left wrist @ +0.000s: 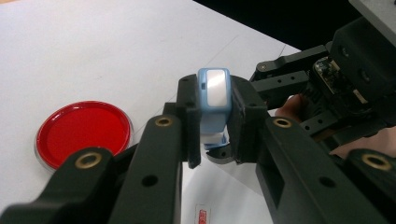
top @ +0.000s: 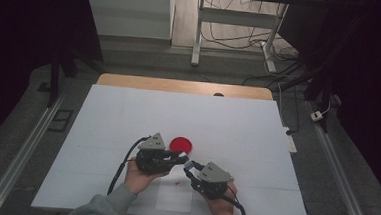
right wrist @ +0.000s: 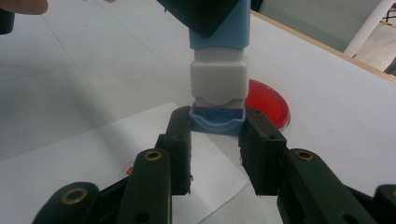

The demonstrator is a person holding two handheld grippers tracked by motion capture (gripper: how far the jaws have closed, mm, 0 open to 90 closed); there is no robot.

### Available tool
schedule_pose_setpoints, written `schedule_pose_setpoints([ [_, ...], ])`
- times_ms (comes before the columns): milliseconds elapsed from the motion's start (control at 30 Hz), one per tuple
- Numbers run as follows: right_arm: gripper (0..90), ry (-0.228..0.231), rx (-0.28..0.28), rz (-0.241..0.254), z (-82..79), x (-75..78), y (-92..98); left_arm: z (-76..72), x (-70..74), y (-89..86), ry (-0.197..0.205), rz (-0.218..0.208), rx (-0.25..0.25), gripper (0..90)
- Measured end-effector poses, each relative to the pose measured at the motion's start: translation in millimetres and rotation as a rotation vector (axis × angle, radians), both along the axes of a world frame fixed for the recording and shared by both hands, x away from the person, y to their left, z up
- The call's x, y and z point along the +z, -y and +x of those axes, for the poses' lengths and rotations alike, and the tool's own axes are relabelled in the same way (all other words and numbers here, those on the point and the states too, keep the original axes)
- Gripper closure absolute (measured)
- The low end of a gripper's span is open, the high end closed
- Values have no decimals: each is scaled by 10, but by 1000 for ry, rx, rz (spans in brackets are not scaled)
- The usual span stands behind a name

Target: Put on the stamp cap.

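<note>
A small blue stamp-like body [left wrist: 214,93] with a white middle section [right wrist: 218,81] is held above the table between both grippers. My left gripper [left wrist: 214,122] is shut on the blue body. My right gripper [right wrist: 217,122] is shut on the blue cap [right wrist: 217,120] at the end of the white section; whether the cap is still seated, I cannot tell. In the high view the left gripper [top: 179,158] and right gripper [top: 191,166] meet tip to tip at the near middle. A round red dish [top: 181,145] lies just behind them.
A white sheet covers the table [top: 128,113], and its wooden far edge [top: 185,86] shows. A smaller paper sheet [top: 173,199] with a small red mark [top: 178,183] lies under the grippers. Desk legs and cables stand on the floor beyond.
</note>
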State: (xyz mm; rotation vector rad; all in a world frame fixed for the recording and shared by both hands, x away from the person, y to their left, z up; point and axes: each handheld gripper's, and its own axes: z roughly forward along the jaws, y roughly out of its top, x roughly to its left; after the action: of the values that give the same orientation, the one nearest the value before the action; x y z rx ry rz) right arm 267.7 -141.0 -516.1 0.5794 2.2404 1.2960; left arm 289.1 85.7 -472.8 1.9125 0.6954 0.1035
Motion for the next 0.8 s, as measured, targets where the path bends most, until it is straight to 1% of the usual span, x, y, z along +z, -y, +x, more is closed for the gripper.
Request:
schedule_pose_setpoints([
  [267,648,5,-3,-2,0,-5,-9,-1,-6,8,-8,-5,-3,760],
  [800,648,4,-13,-1,0,-6,-6,-2,-18,22,-7,-6,-4,760],
])
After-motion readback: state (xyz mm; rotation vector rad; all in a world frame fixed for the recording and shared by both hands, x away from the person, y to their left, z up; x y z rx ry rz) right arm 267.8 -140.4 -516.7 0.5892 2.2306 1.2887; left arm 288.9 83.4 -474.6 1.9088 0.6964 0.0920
